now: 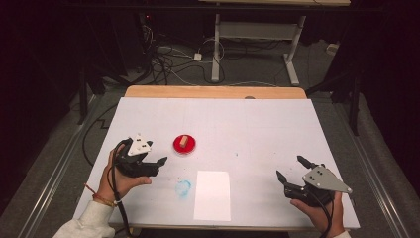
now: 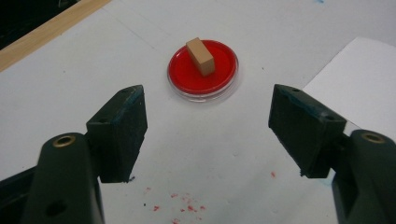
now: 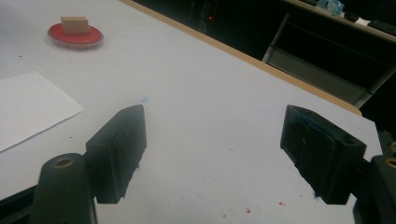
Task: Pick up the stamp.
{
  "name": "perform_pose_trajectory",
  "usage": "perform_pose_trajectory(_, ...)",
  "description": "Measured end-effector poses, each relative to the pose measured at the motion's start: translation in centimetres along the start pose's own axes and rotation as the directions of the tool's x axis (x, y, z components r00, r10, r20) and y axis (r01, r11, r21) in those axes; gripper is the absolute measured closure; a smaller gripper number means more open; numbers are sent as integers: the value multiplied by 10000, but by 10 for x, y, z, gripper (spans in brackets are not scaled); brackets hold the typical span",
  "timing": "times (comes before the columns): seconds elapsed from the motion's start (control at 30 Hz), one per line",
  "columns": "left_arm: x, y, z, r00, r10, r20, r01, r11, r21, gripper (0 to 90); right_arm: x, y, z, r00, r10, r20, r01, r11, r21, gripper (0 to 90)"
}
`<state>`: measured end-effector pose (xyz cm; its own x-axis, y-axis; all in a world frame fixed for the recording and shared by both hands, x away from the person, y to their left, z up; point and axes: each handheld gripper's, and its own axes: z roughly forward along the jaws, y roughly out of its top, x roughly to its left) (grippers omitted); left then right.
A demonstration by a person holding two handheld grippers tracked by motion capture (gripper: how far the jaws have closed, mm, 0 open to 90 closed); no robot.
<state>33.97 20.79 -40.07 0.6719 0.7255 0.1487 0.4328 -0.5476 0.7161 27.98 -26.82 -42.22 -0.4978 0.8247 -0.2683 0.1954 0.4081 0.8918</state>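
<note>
Nothing is gripped, so the work reads as at its start or at a pause between steps; the block looks like the next thing to pick, a judgement only.

Left side: the left gripper (image 1: 157,157), black two-jaw tool with a white three-cornered plate on top, sits in the person's left hand (image 1: 119,178) near the table's front-left. Its jaws are spread wide with only bare table between them. It points at the dish and stays apart from it, near but not touching.

Centre-left: shallow round red dish with a clear plastic rim (image 2: 223,80) rests flat on the white table (image 1: 257,124). Inside it is one small tan rectangular block (image 2: 201,56), maybe wood, on the red surface and slightly off centre. Nothing else is in the dish. Red flecks (image 2: 184,205) dot the table close to the left jaws.

Centre: a faint blue smudge (image 1: 183,187) marks the table, with a blank white paper sheet (image 1: 213,194) just to its right, lying flat and bare.

Right side: the right gripper (image 1: 292,167), black with a grey three-cornered plate, is held in the right hand (image 1: 322,210) near the front-right. Its jaws are also spread and empty, well apart from the dish and paper.

What is left: approach, close on the block, lift it.
</note>
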Motion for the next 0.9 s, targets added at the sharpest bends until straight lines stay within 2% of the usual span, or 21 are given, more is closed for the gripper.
perform_pose_trajectory(0.33,1,17,21,9992,-58,386,48,9997,236,273,0,0,3,10000,2,7,-2,10000,76,232)
perform_pose_trajectory(0.5,4,31,36,9990,-89,431,66,9986,528,278,0,-1,5,10000,-54,2,54,9998,184,235)
perform_pose_trajectory(0.63,5,45,51,9990,-146,431,106,9956,936,281,0,-2,6,9999,-152,52,151,9995,281,236)
perform_pose_trajectory(0.73,5,55,66,9986,-361,375,302,9887,1470,320,0,-2,8,9999,-126,70,124,9994,332,246)
perform_pose_trajectory(0.8,7,60,77,9969,-727,306,654,9783,1967,343,1,-4,8,9998,-174,9,174,9989,445,250)
perform_pose_trajectory(0.83,12,65,87,9924,-1089,569,926,9673,2362,359,1,-5,8,9999,-161,29,160,9988,471,250)
perform_pose_trajectory(0.87,12,65,87,9924,-1089,569,926,9673,2362,362,1,-5,8,9999,-161,29,160,9988,471,250)
perform_pose_trajectory(0.9,14,67,91,9909,-1209,592,1024,9625,2511,370,1,-5,8,9999,-153,33,152,9988,463,250)
